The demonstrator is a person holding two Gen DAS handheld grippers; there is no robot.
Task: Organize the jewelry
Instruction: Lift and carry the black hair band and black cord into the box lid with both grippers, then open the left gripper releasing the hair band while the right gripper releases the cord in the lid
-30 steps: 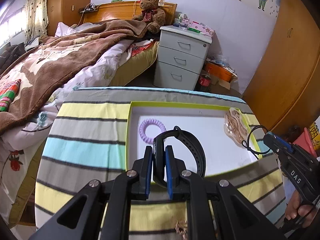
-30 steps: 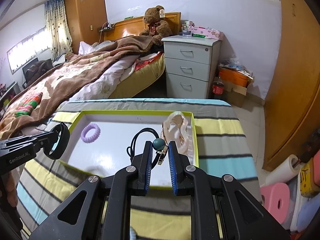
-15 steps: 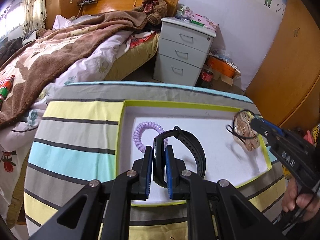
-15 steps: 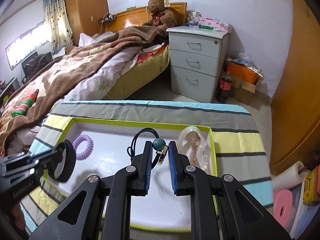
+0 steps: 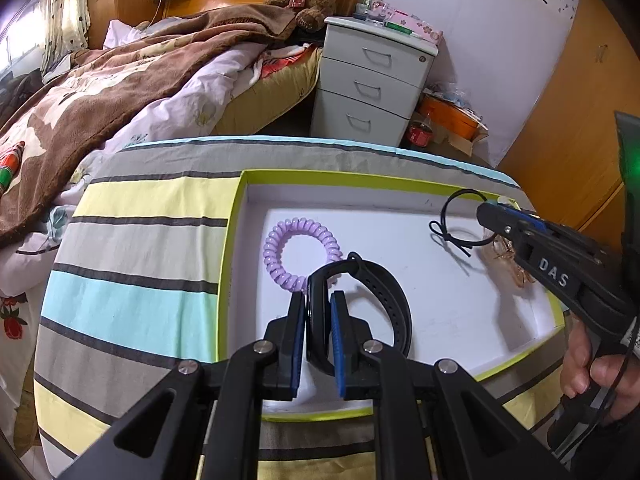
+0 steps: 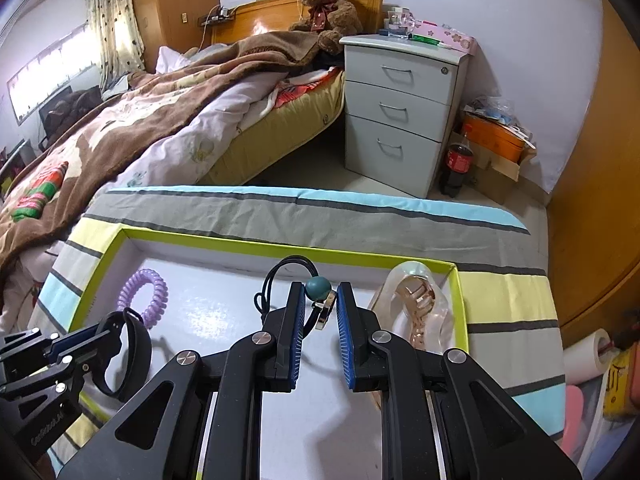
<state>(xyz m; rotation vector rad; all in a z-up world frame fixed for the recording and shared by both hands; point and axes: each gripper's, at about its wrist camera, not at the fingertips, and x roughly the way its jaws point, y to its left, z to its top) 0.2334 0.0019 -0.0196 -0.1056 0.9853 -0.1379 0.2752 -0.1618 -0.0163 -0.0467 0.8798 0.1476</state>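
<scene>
Left gripper (image 5: 318, 318) clamping black band (image 5: 376, 300) low centre, hovering over tray (image 5: 230, 264) for drop beside purple coil (image 5: 298, 254). Right gripper (image 6: 318, 314) jaws parting, bead cord (image 6: 318, 288) loose between pads, releasing beside clip (image 6: 416, 312).

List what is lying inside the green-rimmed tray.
On the tray floor: a purple coil hair tie and a clear hair claw. The floor beneath the left gripper's fingers is hidden.

"DAS" in white on right gripper (image 5: 490, 214) body; left gripper (image 6: 116, 330) lettering too blurred to read.
</scene>
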